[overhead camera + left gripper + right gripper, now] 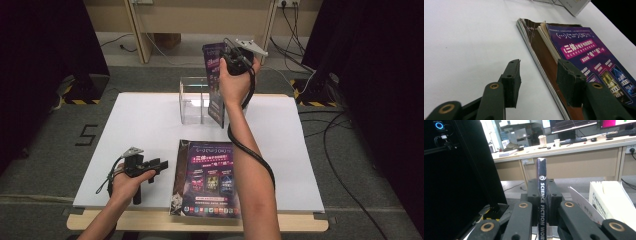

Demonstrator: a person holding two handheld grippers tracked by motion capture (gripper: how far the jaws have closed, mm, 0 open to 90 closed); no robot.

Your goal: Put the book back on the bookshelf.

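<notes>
My right gripper (226, 61) is raised over the back of the table, shut on a purple magazine (215, 95) that hangs upright with its lower end at a clear plastic holder (192, 102). In the right gripper view the jaws (541, 202) clamp the dark spine (541, 170), which reads "SCIENCE FICTION". A stack of similar magazines (207, 177) lies flat at the table's front centre. My left gripper (155, 166) rests on the table left of that stack, open. Its fingertips (511, 80) stand apart at the near edge of the stack (574, 47), with nothing pressed between them.
The white tabletop (140, 125) spreads wide to the left and right of the holder. Cables (345, 165) run over the floor at the right, and dark curtains (45, 60) flank the table. In the right gripper view, white booklets (609, 200) stand upright at the right.
</notes>
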